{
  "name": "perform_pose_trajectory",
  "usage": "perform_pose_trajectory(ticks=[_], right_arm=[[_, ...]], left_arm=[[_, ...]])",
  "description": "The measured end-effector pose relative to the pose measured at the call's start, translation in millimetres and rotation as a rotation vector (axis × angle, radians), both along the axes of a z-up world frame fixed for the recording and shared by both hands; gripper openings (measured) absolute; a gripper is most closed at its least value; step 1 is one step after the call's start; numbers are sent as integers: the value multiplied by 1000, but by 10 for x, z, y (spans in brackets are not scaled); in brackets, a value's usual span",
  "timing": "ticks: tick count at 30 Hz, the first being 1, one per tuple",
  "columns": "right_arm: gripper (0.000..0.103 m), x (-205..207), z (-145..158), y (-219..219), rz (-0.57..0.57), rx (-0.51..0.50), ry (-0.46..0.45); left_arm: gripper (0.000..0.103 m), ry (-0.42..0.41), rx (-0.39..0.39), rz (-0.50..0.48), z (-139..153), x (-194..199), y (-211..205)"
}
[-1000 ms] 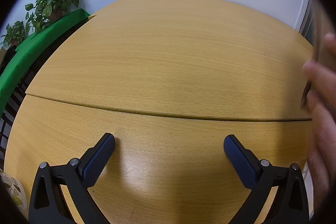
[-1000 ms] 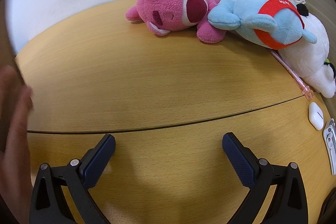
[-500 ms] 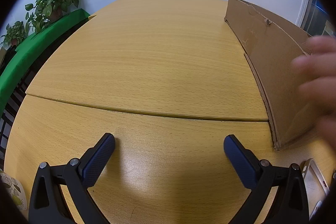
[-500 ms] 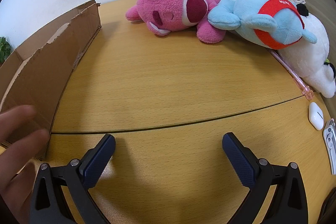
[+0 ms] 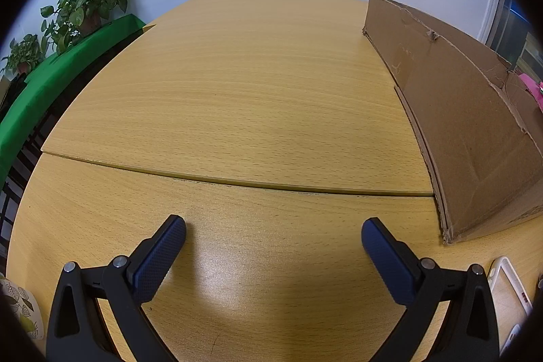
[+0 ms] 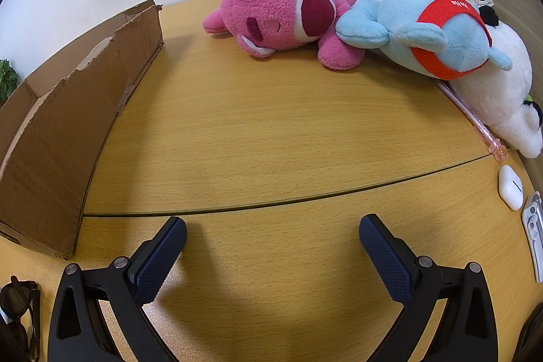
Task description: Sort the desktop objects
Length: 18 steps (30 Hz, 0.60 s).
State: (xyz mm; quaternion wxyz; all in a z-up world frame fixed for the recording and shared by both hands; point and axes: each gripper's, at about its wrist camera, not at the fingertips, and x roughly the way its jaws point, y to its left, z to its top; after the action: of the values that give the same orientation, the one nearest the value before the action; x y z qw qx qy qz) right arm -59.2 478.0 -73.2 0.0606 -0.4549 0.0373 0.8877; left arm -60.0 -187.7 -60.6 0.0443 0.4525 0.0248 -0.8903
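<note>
Standing on the light wooden worktop (image 6: 271, 131) between your two tools, the shallow brown cardboard box (image 6: 71, 111) with torn upper edges sits at the right of the left wrist view and at the left of the right wrist view. Your right gripper (image 6: 272, 234) hovers low over bare wood with its jaws spread wide and nothing between them; your left gripper (image 5: 273, 238) is likewise wide open and holds nothing. Beyond the right gripper, at the far edge by the wall, a pink plush bear (image 6: 288, 19) lies touching a light blue plush with a red band (image 6: 431, 33), which rests against a white plush animal (image 6: 499, 90). A pink translucent pen (image 6: 475, 121) lies just beside the white plush, and a white earbud case (image 6: 510, 187) sits near the pen's tip. Black sunglasses (image 6: 20, 304) lie at the lower left. In the left view, a white phone case (image 5: 509, 290) lies near the box corner, and potted green plants (image 5: 81, 9) stand beyond the worktop.
</note>
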Motion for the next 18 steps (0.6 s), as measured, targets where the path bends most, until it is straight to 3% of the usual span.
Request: perform_pose_trajectory(ticks=[18], right_arm=[[103,5,-9,-3,-4,1,0]], left_arm=[[103,1,0,-10,-13,-10,10]])
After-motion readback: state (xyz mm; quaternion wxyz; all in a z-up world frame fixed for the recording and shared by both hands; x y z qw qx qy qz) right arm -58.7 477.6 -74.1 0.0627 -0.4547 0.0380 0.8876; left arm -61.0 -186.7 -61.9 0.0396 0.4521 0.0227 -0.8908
